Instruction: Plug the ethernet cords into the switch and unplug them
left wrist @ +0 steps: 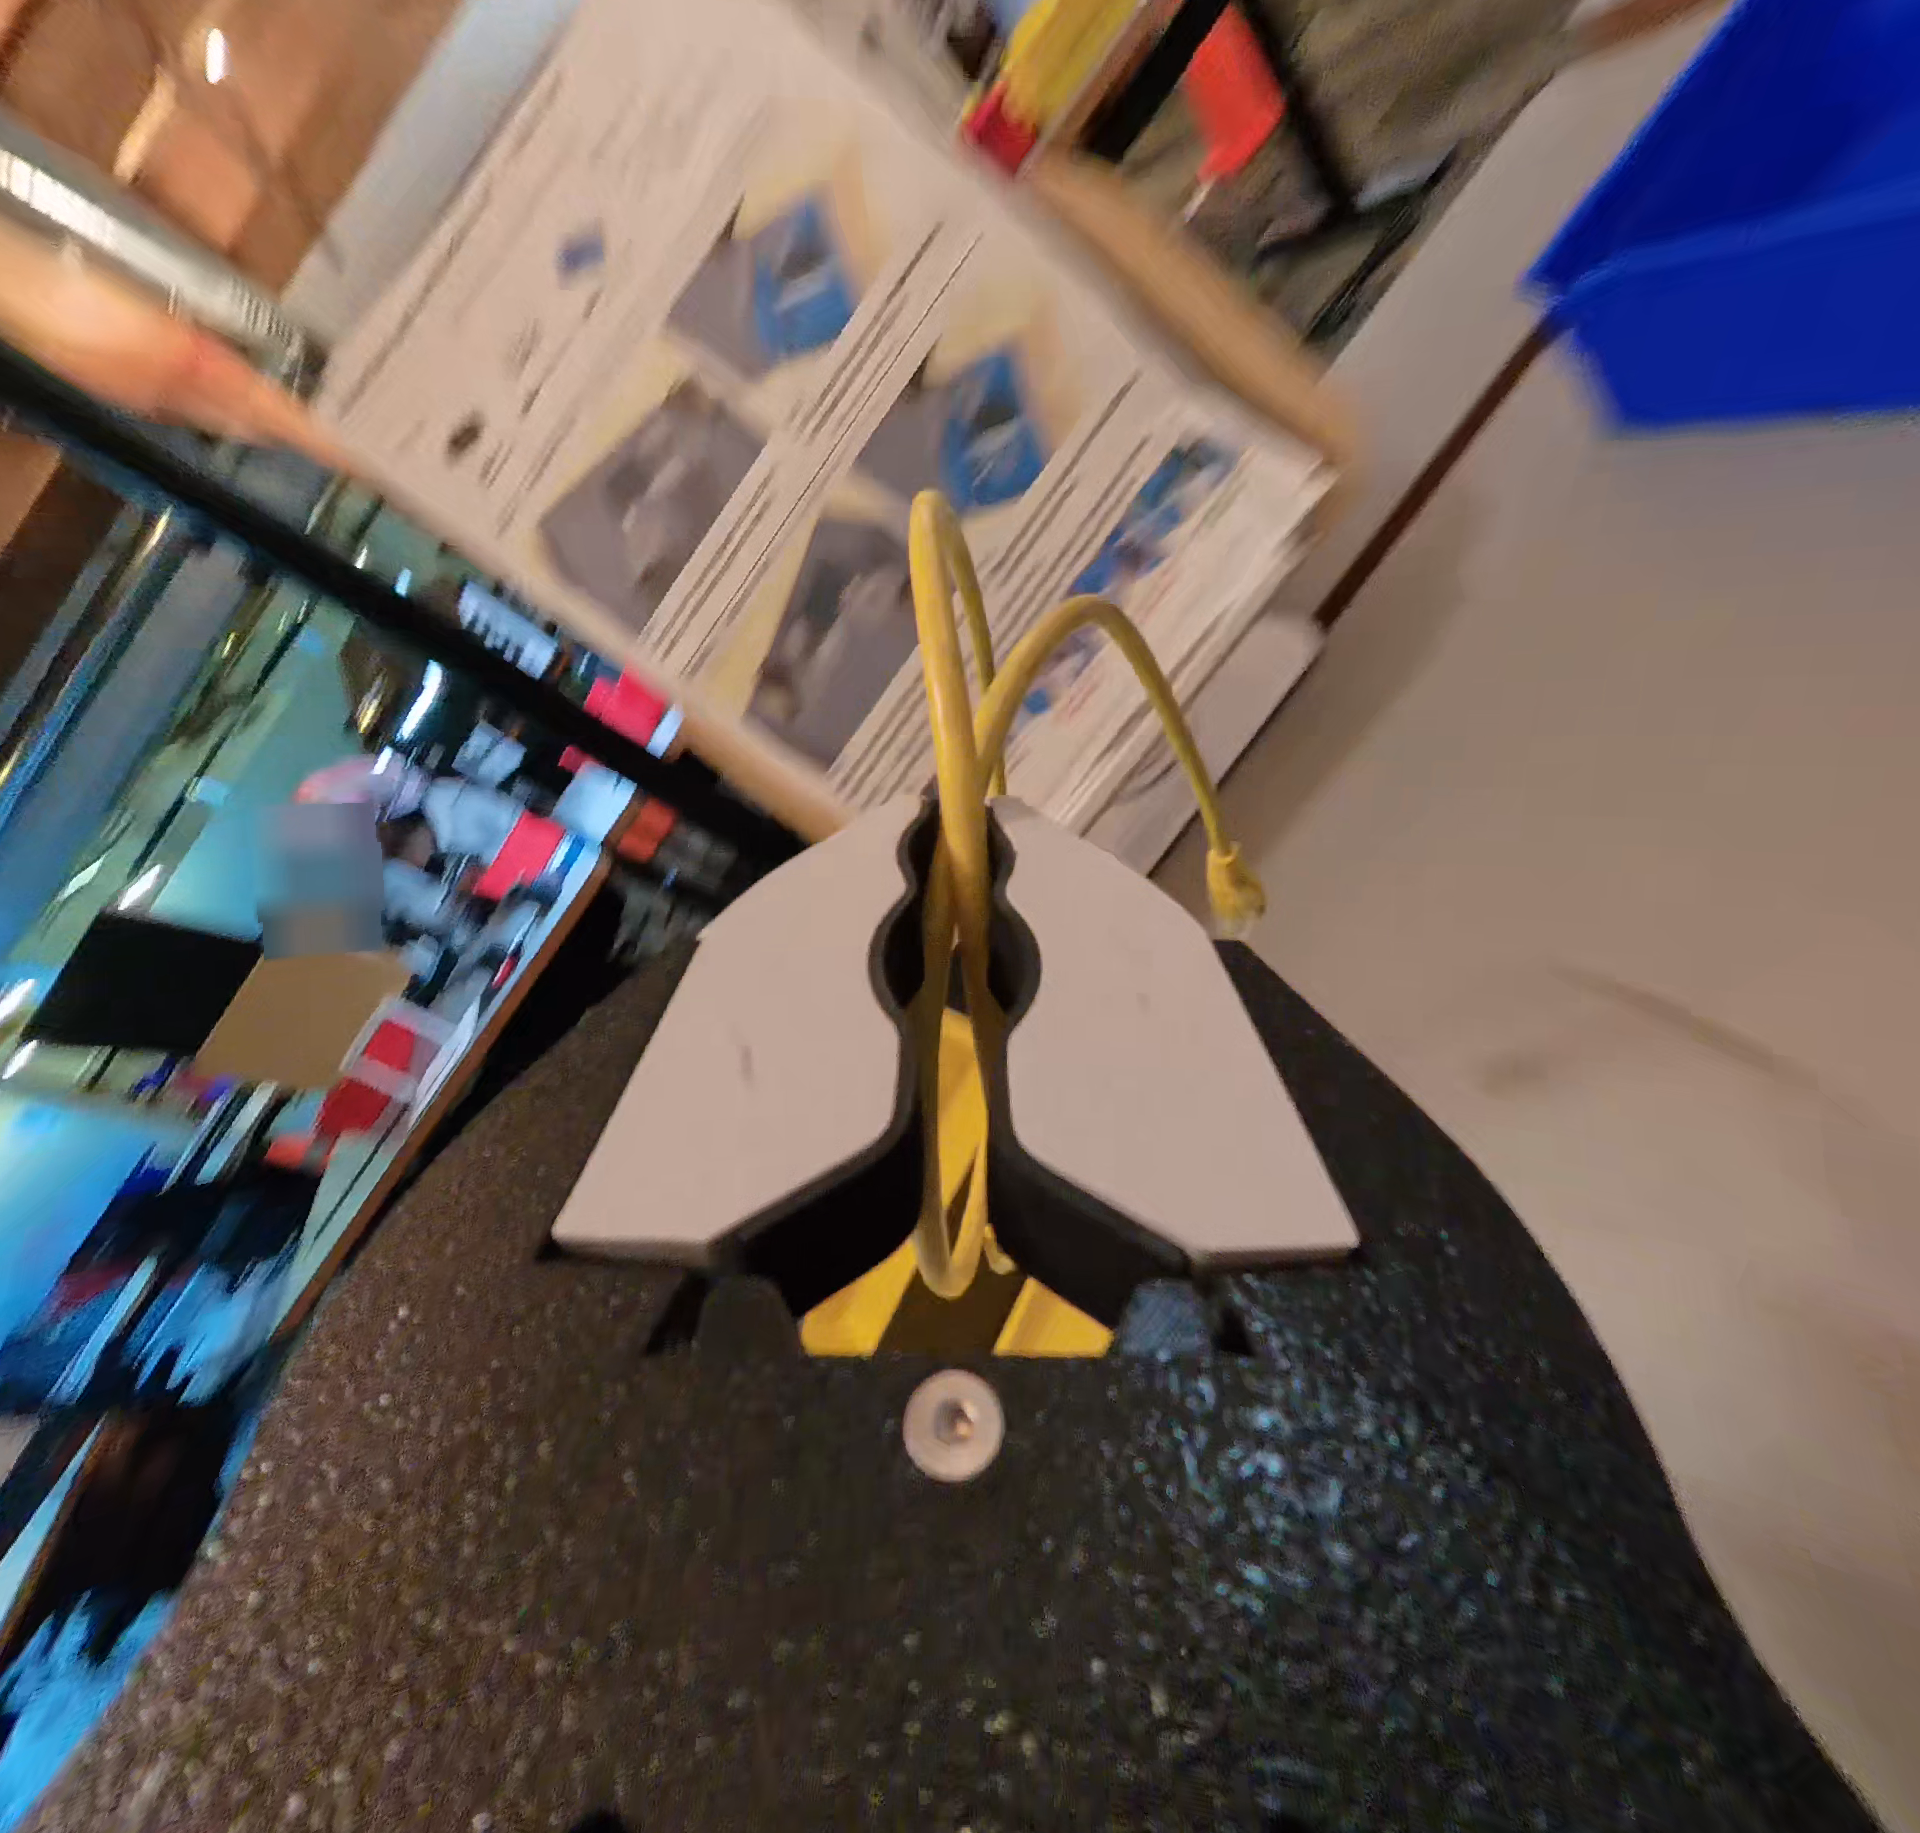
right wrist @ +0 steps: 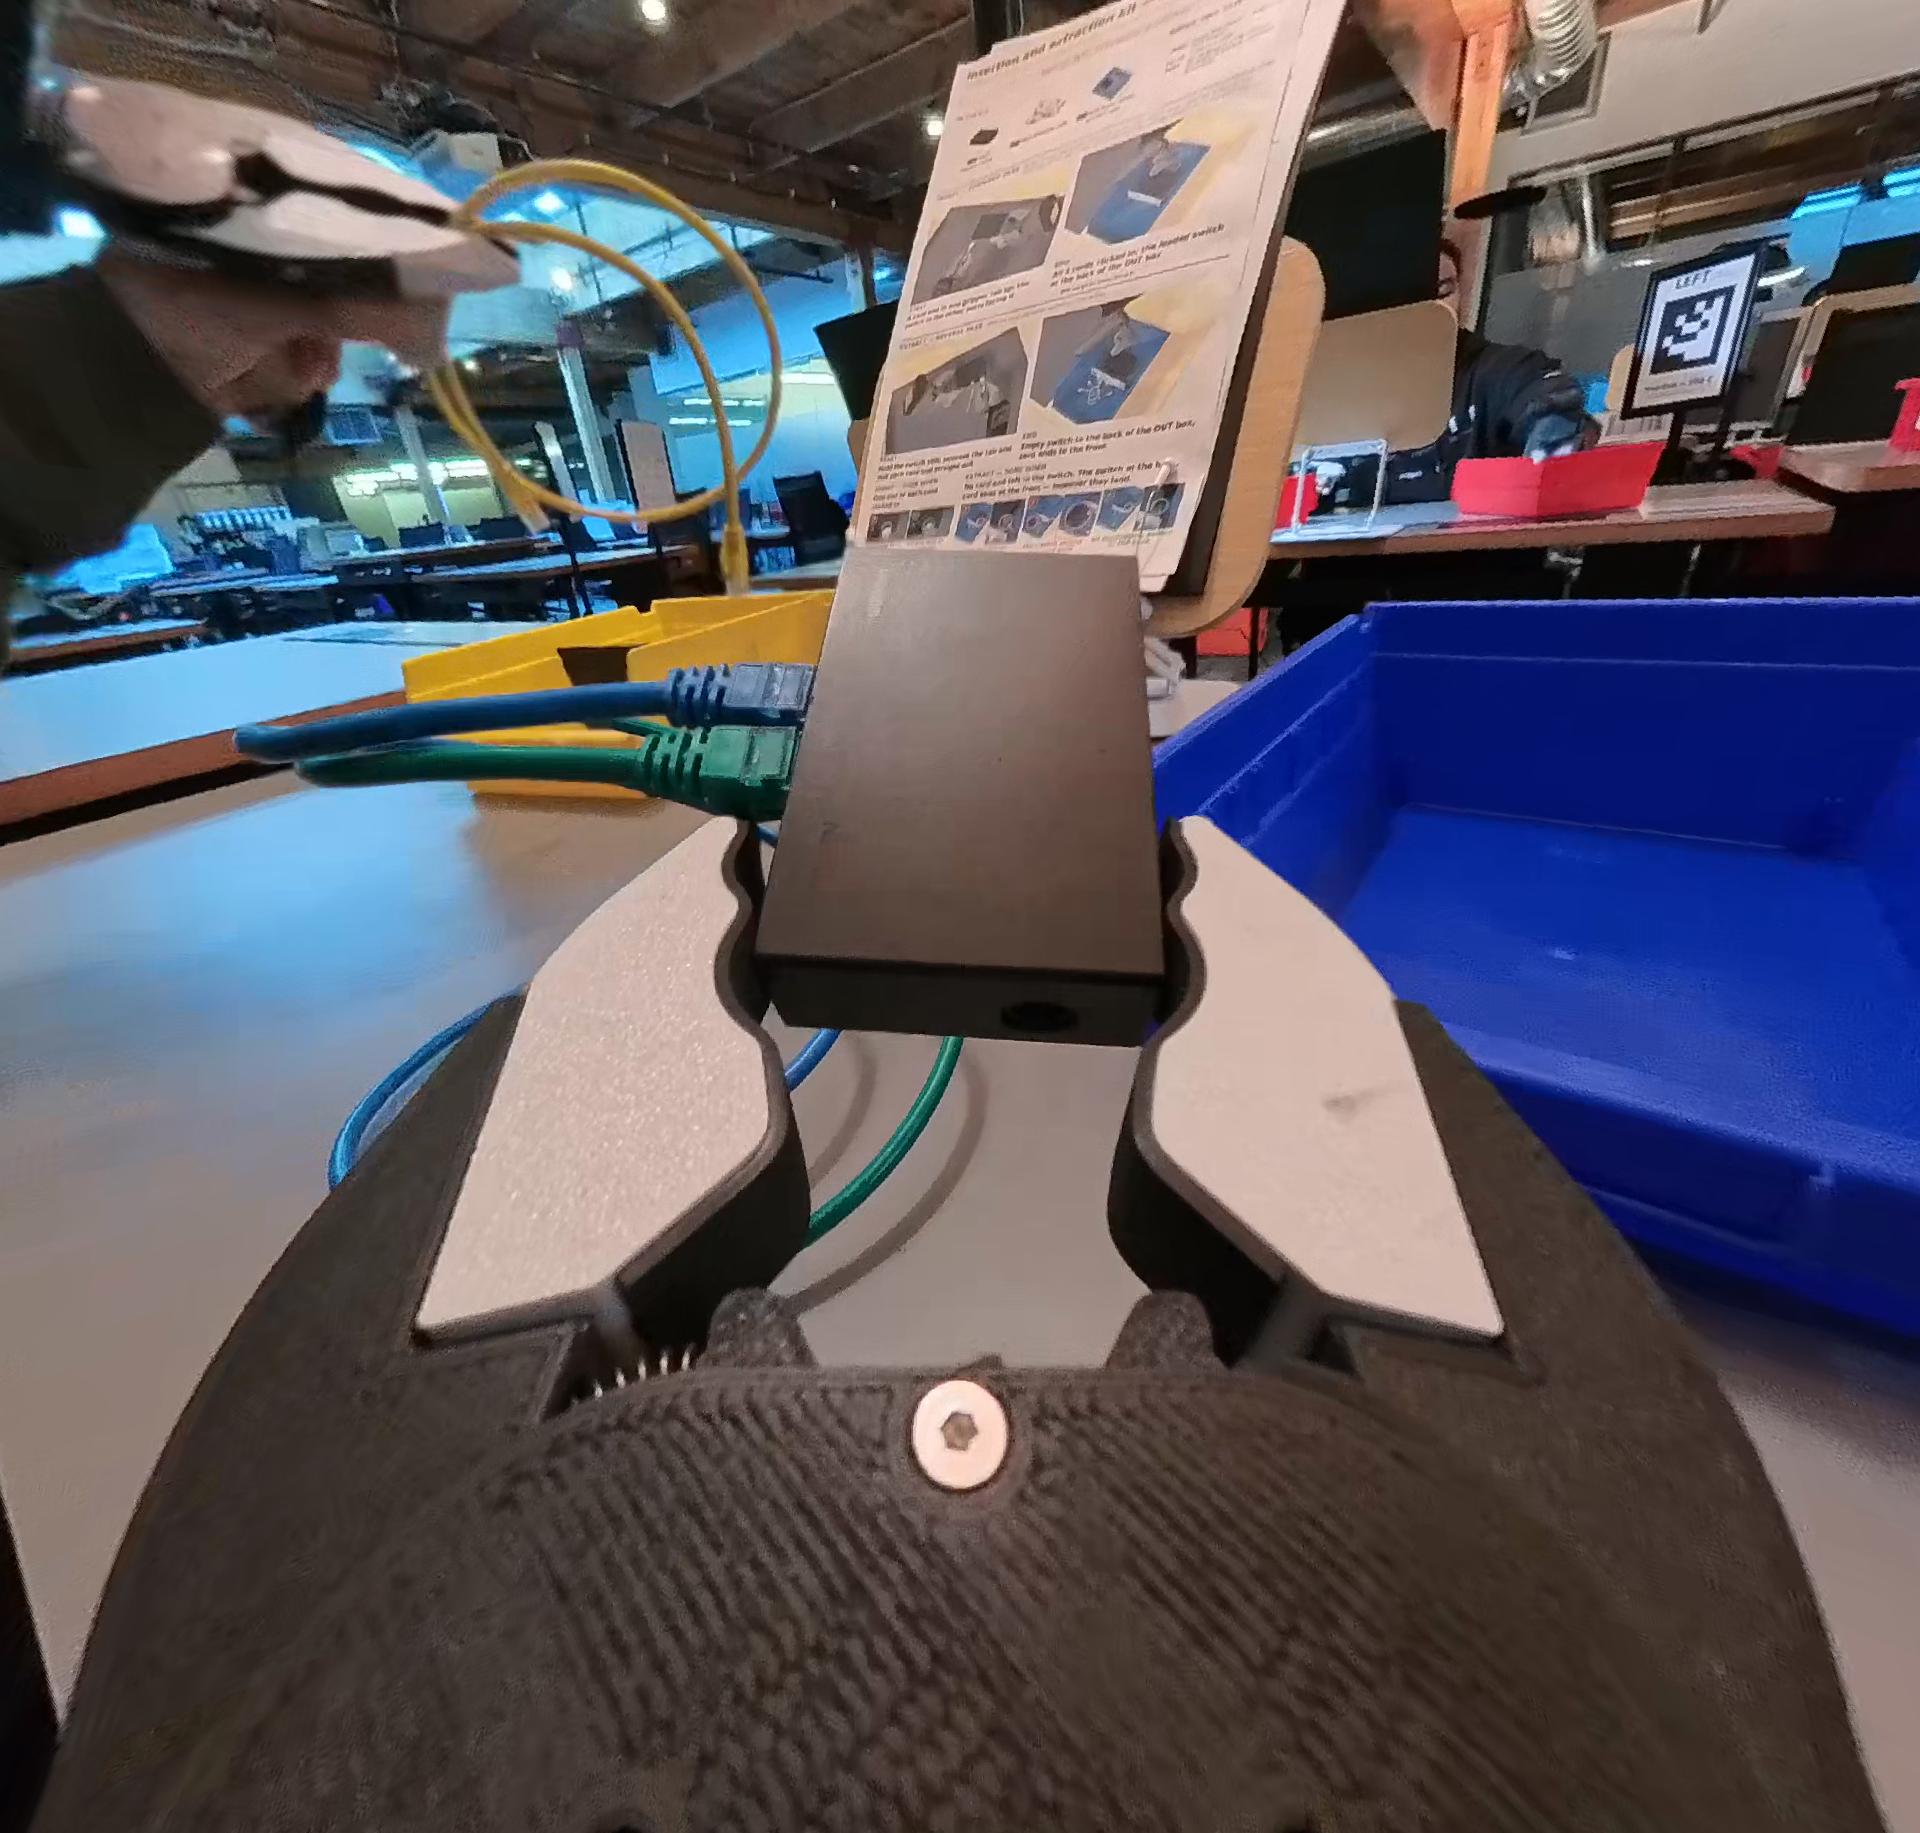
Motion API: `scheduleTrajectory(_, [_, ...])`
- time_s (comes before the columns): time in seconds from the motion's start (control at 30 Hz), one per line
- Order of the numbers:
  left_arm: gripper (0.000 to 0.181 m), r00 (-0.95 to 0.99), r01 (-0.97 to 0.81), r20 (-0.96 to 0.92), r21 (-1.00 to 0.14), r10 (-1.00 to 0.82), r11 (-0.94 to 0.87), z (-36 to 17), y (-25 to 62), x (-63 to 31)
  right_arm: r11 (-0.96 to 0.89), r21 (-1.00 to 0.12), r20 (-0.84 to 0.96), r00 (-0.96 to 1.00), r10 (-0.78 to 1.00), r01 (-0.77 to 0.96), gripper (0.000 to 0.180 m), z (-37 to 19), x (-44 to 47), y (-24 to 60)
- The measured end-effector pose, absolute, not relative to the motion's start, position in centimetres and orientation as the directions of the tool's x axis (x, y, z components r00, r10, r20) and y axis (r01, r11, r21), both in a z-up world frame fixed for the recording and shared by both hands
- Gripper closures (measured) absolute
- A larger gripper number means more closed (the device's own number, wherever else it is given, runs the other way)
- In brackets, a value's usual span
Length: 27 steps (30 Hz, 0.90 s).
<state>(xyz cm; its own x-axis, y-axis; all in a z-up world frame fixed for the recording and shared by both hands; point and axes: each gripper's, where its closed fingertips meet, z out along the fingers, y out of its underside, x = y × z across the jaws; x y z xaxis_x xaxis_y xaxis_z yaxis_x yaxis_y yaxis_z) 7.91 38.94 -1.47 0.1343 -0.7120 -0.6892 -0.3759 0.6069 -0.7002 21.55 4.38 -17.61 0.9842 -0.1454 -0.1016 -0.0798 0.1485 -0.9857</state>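
Left gripper (right wrist: 457,235) sits up at about 10 o'clock in the right wrist view, pinched tight on a yellow ethernet cord (right wrist: 665,349) that hangs in loose loops, one clear plug (right wrist: 736,547) dangling low. In its own view the fingers (left wrist: 800,1045) look pressed together on the doubled cord, another plug (left wrist: 1234,884) free at 1 o'clock.

At center, the right gripper (right wrist: 961,936) clamps a black switch (right wrist: 966,775), a flat matte box held off the grey table (right wrist: 208,952). A blue cord (right wrist: 468,718) and a green cord (right wrist: 468,763) are plugged into its left side around 9 o'clock. Yellow bin (right wrist: 540,666) sits behind, instruction sheet (right wrist: 1091,277) at 12, blue bin (right wrist: 1610,900) at 3.

Risk as I see it: the yellow cord is held mid-loop rather than near a plug, so aiming a floppy end at a port could miss or twist. The loops could also snag on the plugged cords.
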Motion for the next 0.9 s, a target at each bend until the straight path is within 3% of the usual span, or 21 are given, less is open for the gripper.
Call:
scheduleTrajectory(0.17, [0.175,0.069,-0.205,-0.776,-0.626,-0.626,0.753,-6.8,27.6,7.1,0.184,-0.981,-0.096,0.977,-0.189,-0.061,0.107,-17.2,23.1,2.4])
scheduleTrajectory(0.4, [0.175,0.01,-0.141,-0.885,-0.462,-0.465,0.876,-15.6,21.0,2.5,0.22,-0.973,-0.115,0.969,-0.218,-0.066,0.107,-16.9,24.6,0.7])
scheduleTrajectory(0.5, [0.175,-0.107,-0.157,-0.861,-0.478,-0.496,0.864,-19.2,20.0,-0.2,0.214,-0.975,-0.112,0.97,-0.215,-0.065,0.107,-17.0,24.6,0.8])
scheduleTrajectory(0.63, [0.168,-0.227,-0.272,-0.707,-0.614,-0.67,0.741,-23.0,22.0,-3.7,0.201,-0.978,-0.103,0.972,-0.212,-0.06,0.107,-17.1,24.4,1.0])
scheduleTrajectory(0.7, [0.151,-0.264,-0.385,-0.592,-0.659,-0.762,0.646,-24.9,24.0,-5.3,0.201,-0.978,-0.1,0.972,-0.212,-0.057,0.107,-17.1,24.4,1.0])
scheduleTrajectory(0.77, [0.11,-0.264,-0.508,-0.469,-0.675,-0.843,0.535,-26.5,26.0,-6.7,0.203,-0.977,-0.101,0.972,-0.212,-0.057,0.107,-17.1,24.4,1.0])
scheduleTrajectory(0.8, [0.098,-0.269,-0.558,-0.403,-0.675,-0.875,0.483,-27.0,26.7,-7.4,0.203,-0.977,-0.102,0.972,-0.211,-0.059,0.107,-17.1,24.4,1.0])
scheduleTrajectory(0.9, [0.099,-0.234,-0.62,-0.298,-0.688,-0.926,0.378,-26.6,28.3,-8.4,0.205,-0.977,-0.098,0.973,-0.211,-0.054,0.107,-17.0,24.4,0.9])
